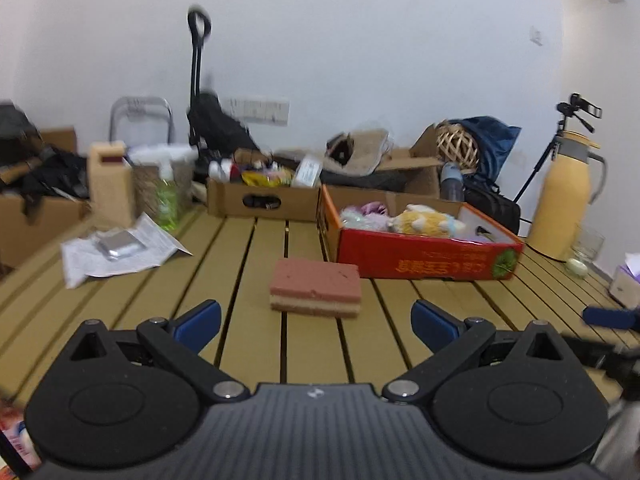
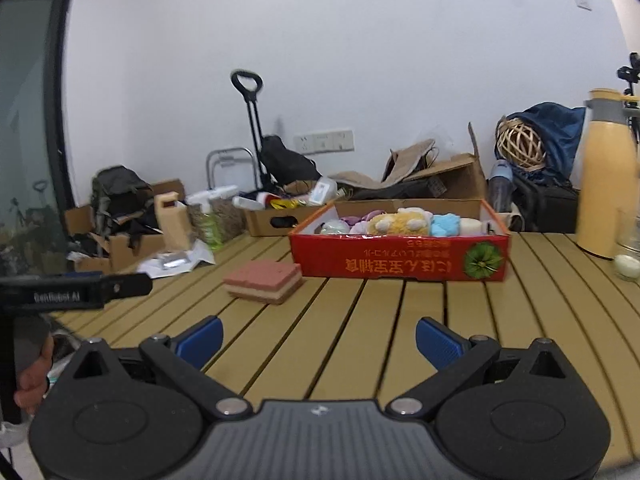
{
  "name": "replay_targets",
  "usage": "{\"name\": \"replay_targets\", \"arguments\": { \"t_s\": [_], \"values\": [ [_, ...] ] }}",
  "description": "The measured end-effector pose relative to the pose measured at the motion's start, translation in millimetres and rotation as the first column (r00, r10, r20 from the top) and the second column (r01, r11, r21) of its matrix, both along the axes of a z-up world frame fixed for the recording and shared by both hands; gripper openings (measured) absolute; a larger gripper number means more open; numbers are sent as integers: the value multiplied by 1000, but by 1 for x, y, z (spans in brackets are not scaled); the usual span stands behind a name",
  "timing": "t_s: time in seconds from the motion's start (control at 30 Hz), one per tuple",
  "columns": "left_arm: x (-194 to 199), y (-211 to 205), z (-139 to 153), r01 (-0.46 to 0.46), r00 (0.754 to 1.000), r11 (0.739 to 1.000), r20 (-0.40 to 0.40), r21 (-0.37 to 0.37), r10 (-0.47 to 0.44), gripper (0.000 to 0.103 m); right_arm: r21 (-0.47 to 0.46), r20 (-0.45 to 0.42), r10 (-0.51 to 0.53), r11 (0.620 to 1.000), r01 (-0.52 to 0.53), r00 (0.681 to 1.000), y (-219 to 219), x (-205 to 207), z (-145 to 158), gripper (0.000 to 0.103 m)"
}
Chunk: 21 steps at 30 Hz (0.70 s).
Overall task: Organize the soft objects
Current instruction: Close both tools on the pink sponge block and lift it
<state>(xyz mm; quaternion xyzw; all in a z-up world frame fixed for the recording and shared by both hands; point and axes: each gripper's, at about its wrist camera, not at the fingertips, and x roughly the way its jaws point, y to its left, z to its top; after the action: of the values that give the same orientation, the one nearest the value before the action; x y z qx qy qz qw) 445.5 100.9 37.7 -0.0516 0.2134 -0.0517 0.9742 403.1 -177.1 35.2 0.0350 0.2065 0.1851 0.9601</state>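
Observation:
A pink and tan layered sponge lies flat on the slatted wooden table, just ahead of my left gripper, which is open and holds nothing. The right wrist view shows the same sponge to the front left of my right gripper, also open with nothing between its fingers. A red cardboard box sits behind the sponge, holding several plush toys, among them a yellow one and a light blue one.
A yellow thermos and a glass stand at the right. Papers with a silver packet, a green bottle and a brown box of clutter lie at the back left. A tissue box sits far right.

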Motion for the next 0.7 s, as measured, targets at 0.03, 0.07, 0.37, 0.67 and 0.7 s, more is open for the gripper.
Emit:
{"name": "replay_targets", "arguments": {
  "t_s": [0.03, 0.07, 0.37, 0.67, 0.7],
  "values": [
    [20, 5, -4, 4, 1000, 1000, -17, -15, -5, 102, -6, -12, 6, 1000, -6, 1000, 10, 21, -5, 103],
    [37, 10, -8, 1, 999, 1000, -34, -27, -2, 102, 0, -24, 22, 1000, -22, 999, 19, 40, -10, 102],
    [155, 56, -50, 88, 978, 967, -166, -239, -130, 67, 158, -213, 105, 985, -72, 971, 83, 188, -49, 82],
    [165, 55, -64, 66, 955, 931, -247, -358, -162, 41, 333, -339, 165, 942, -46, 926, 96, 247, -82, 45],
    [156, 49, -60, 68, 955, 928, -246, -366, -167, 41, 324, -338, 168, 945, -54, 926, 95, 245, -80, 44]
  ]
}}
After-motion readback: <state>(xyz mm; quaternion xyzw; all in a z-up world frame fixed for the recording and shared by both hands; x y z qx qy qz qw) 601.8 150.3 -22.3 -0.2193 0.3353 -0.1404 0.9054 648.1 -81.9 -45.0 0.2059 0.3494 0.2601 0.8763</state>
